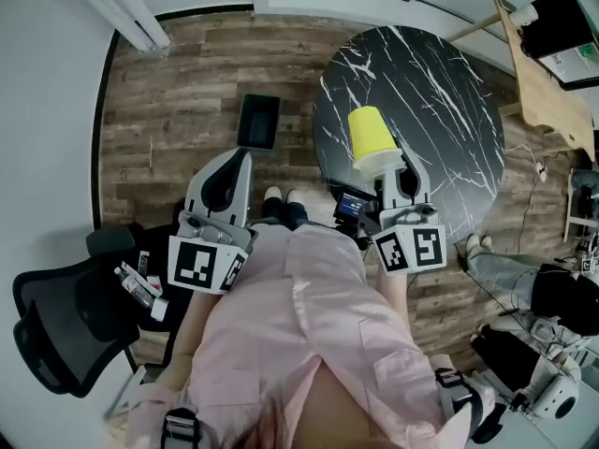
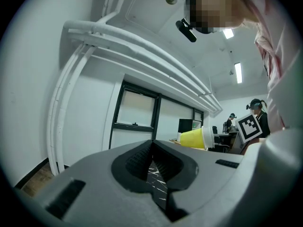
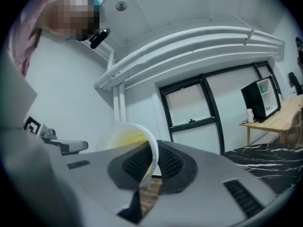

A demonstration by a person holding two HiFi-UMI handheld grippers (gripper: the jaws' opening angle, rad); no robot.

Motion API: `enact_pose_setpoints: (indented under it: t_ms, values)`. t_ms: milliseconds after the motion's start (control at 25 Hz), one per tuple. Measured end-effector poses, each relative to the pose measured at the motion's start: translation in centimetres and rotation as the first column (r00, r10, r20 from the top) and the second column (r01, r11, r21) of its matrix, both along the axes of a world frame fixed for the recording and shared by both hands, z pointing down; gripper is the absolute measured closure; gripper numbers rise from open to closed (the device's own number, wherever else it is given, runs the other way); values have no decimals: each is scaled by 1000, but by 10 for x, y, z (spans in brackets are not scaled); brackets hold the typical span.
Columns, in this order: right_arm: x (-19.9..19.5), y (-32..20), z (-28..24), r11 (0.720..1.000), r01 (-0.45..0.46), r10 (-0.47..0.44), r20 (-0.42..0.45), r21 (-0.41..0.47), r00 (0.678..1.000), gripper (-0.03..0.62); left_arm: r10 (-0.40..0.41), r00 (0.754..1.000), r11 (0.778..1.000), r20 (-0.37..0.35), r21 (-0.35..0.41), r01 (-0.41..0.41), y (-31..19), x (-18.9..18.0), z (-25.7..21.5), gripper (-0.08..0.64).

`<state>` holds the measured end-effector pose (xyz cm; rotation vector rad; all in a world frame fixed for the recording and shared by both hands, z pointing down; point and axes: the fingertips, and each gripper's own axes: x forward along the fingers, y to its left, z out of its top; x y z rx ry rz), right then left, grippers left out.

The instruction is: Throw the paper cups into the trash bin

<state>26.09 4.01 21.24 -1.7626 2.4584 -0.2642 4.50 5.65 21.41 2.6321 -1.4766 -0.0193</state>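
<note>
A yellow paper cup [image 1: 371,136] with a white rim is held over the near edge of the round black marble table [image 1: 440,101], bottom pointing away from me. My right gripper [image 1: 388,164] is shut on its rim. In the right gripper view the cup [image 3: 127,138] wall is pinched between the ribbed pads [image 3: 170,162]. My left gripper [image 1: 232,164] hangs over the wooden floor, shut with nothing in it; the left gripper view shows its jaws [image 2: 152,150] closed and the cup [image 2: 193,138] off to the right. The black trash bin [image 1: 259,121] stands on the floor, just beyond the left gripper.
A black office chair [image 1: 56,330] stands at my lower left by the wall. A wooden desk [image 1: 538,82] with a monitor is at the far right. Another person's legs [image 1: 505,274] and gear lie on the floor to the right of the table.
</note>
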Motion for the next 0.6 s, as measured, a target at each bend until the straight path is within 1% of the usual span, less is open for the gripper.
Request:
enact_pose_setpoints:
  t_ms: [160, 320, 480, 600]
  values:
    - [-21, 11, -2, 997, 68, -67, -17, 31, 998, 551, 5, 1000, 1000, -9, 13, -5, 1, 1, -1, 545]
    - [-37, 19, 5, 994, 105, -103, -60, 36, 993, 551, 22, 1000, 1000, -7, 18, -22, 2, 3, 3, 545]
    - [-49, 21, 23, 991, 130, -128, -108, 16, 986, 551, 22, 999, 1000, -24, 0, -22, 2, 4, 11, 545]
    - [-52, 22, 39, 991, 136, -137, -111, -15, 984, 551, 26, 999, 999, -34, -24, -27, 3, 6, 15, 545]
